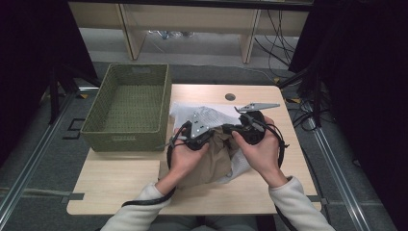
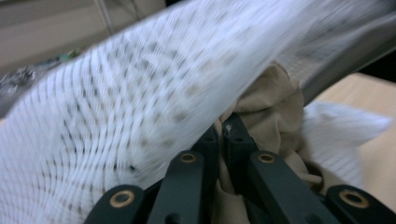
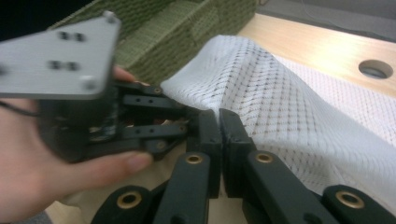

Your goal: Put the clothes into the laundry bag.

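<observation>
A white mesh bag (image 1: pixel 207 114) lies over a tan cloth (image 1: pixel 211 163) in the middle of the table. Both grippers meet tip to tip at the bag's near edge. My left gripper (image 1: pixel 217 132) points right. In its own view the left gripper (image 2: pixel 223 133) has its jaws together, with the mesh bag (image 2: pixel 140 102) draped over them and the tan cloth (image 2: pixel 275 107) bunched just behind. My right gripper (image 1: pixel 230 128) points left. The right gripper (image 3: pixel 218 122) is shut at the edge of the mesh bag (image 3: pixel 289 102), and the left gripper (image 3: pixel 184 116) pinches the same edge beside it.
A green woven basket (image 1: pixel 91 127) stands at the table's far left, close to the mesh, and looks empty. The basket (image 3: pixel 187 28) rises just behind the left hand. A round cable hole (image 1: pixel 230 96) sits near the far edge. Bare wood (image 1: pixel 120 183) lies at the front left.
</observation>
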`<state>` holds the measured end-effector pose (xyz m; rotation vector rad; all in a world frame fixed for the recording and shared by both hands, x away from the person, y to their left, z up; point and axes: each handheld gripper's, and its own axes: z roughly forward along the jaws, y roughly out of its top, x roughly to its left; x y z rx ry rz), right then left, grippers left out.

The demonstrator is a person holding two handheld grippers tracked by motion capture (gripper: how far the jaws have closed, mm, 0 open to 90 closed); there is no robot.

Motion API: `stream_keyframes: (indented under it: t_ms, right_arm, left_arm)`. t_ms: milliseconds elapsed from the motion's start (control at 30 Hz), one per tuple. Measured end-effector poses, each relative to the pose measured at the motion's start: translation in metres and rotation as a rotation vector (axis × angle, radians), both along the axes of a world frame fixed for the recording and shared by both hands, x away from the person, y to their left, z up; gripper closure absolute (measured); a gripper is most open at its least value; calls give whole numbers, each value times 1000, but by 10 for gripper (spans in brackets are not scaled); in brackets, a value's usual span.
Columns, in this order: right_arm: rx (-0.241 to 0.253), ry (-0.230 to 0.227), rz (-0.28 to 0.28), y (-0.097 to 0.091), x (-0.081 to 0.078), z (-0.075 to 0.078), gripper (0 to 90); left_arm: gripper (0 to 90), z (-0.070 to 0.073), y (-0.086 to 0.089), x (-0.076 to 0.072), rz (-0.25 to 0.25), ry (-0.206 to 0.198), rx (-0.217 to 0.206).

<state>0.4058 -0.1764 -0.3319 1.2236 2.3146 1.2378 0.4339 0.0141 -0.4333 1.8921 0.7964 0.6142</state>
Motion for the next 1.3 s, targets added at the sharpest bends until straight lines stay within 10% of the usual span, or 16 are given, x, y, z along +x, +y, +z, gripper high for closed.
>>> stream_keyframes:
  t_ms: [433,800,1000,1300]
  right_arm:
    - [-5,33,-12,-3,11,-10,898]
    - [-23,42,-10,2,11,-14,898]
    - [-22,62,-21,2,9,-14,898]
    - [-20,46,-29,2,11,-18,898]
  left_arm:
    - [763,-16,-1,9,25,22,53]
    - [335,4,24,-37,-43,39,-14]
    - [258,6,44,-57,-81,78,-9]
    - [332,-42,57,-52,-115,209,117]
